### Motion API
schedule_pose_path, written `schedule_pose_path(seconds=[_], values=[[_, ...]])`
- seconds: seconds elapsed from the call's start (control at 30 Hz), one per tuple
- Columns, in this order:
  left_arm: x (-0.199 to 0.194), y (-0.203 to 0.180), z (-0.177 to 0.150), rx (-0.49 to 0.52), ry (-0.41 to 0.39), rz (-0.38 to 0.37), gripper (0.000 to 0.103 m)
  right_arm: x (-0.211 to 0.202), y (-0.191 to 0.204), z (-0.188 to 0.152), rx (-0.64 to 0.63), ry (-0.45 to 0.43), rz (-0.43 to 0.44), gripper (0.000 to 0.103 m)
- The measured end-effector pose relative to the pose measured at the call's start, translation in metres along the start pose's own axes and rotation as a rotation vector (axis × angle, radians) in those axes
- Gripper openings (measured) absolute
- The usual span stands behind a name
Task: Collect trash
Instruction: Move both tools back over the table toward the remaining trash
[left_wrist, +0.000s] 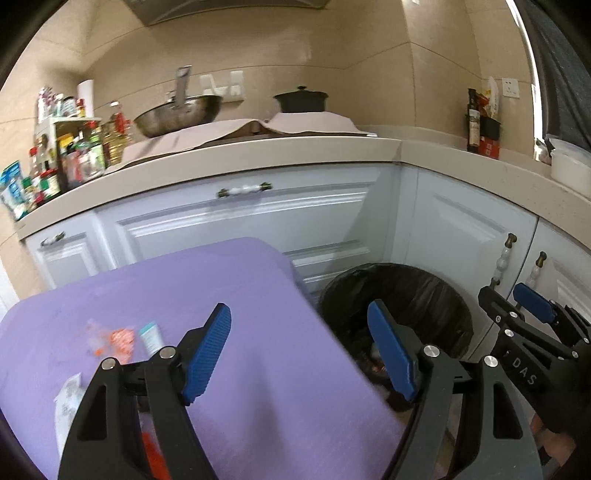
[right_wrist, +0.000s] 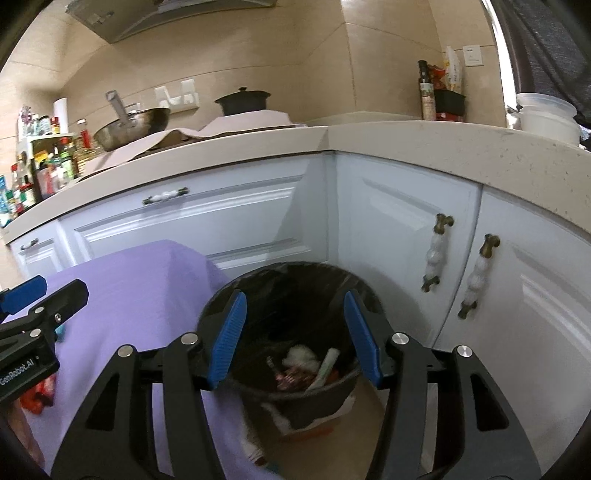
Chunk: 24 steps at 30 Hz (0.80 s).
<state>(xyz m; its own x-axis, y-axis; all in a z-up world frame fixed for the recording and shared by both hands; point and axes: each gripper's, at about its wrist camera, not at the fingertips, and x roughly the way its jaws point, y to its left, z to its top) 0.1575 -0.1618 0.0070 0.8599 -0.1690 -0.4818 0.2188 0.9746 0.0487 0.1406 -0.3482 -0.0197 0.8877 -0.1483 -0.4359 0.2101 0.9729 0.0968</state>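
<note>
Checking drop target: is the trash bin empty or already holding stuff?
Not empty. The right wrist view looks into the black-lined trash bin: wrappers and a crumpled white piece lie at the bottom, well below the rim.

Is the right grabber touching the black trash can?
Apart. In the right wrist view the right gripper hangs open above the trash bin; the bin's dark inside and the trash in it show between its blue fingers.

up ahead of my claws a beige counter (right_wrist: 258, 155) runs over white cupboards (right_wrist: 399, 236). on it, far left of me, crowded bottles (left_wrist: 77, 155); then a steel wok (left_wrist: 177, 114) and a black pot (left_wrist: 301, 99) on cloth. off right, a dark bottle (right_wrist: 426, 94) and white tubs (right_wrist: 546, 116).
</note>
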Motion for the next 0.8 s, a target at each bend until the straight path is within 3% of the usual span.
schedule_pose_path(seconds=[0.8], values=[[-0.082,0.150,-0.075,-0.138,0.057,0.274,0.074,-0.067,0.171,-0.046,-0.166,0.073,0.327,0.055]])
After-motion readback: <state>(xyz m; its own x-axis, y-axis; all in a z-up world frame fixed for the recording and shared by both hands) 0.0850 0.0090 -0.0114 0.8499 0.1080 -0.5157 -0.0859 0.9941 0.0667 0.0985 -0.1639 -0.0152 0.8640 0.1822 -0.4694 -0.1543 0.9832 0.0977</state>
